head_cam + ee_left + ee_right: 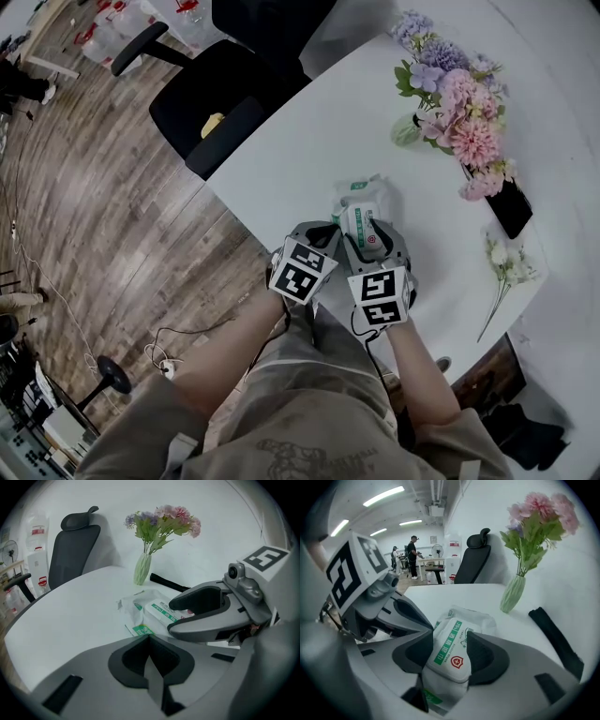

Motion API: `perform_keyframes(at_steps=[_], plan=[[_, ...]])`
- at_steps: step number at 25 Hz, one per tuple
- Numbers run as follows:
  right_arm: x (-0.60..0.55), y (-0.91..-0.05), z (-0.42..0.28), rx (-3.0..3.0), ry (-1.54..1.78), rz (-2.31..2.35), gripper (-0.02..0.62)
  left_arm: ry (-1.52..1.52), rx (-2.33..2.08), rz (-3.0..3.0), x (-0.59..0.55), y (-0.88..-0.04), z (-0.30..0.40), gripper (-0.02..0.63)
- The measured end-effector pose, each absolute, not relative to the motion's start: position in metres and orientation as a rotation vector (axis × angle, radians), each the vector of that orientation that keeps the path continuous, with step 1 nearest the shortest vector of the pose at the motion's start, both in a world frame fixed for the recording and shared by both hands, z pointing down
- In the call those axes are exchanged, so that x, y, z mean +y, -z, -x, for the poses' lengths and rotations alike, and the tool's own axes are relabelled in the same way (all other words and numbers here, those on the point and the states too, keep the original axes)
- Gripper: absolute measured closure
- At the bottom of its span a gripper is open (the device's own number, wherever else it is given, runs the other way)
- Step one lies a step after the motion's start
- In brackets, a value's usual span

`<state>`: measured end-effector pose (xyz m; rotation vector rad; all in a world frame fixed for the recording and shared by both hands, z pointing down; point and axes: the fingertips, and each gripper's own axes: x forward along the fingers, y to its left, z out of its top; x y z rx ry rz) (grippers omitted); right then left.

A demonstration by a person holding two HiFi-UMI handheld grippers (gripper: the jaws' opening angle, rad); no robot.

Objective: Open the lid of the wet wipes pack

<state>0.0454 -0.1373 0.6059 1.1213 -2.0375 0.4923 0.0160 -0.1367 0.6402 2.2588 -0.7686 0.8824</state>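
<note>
right claw (pixel 449 660) is gripping the white lid (pixel 452 641) of the wet wipes pack (pixel 371 201), its two dark pads pressing on the lid's sides. left claw (pixel 149 639) is sitting closed with nothing between its pads, its tip just beside the pack's near corner. the pack is lying on the white tabletop (pixel 300 141), near the person's edge, a vase of flowers (pixel 450 103) standing well beyond it.

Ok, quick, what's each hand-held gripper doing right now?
Left hand-held gripper: closed, nothing between its jaws.
Right hand-held gripper: closed on the wet wipes pack, pads against its sides.
</note>
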Motion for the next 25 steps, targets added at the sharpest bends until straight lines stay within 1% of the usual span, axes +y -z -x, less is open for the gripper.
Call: perform_keyframes(at_steps=[3, 5, 9, 12, 15, 19, 21, 25], plan=[[-0.138, -0.609, -0.044, -1.999, -0.413, -1.122, 0.359, -0.887, -0.768, -2.251, -0.136, -0.640, -0.016, 0.590], [-0.139, -0.608, -0.044, -2.008, -0.450, -1.152, 0.385, -0.885, -0.771, -2.254, -0.137, -0.639, -0.015, 0.590], [-0.139, -0.606, -0.044, -2.015, -0.464, -1.194, 0.410, -0.879, -0.772, -2.260, -0.136, -0.640, -0.016, 0.591], [-0.137, -0.606, -0.039, -2.009, -0.431, -1.214, 0.458, -0.884, -0.780, -2.264, -0.135, -0.639, -0.016, 0.591], [-0.138, -0.606, -0.036, -1.998, -0.449, -1.241, 0.486, -0.885, -0.785, -2.270, -0.136, -0.639, -0.016, 0.591], [-0.137, -0.605, -0.036, -2.004, -0.496, -1.256, 0.513, -0.889, -0.785, -2.273, -0.136, -0.639, -0.017, 0.591], [-0.136, -0.604, -0.035, -2.020, -0.491, -1.259, 0.539, -0.892, -0.779, -2.271, -0.136, -0.639, -0.017, 0.591], [-0.137, -0.598, -0.034, -2.040, -0.498, -1.299, 0.554, -0.904, -0.783, -2.279, -0.136, -0.639, -0.019, 0.591]])
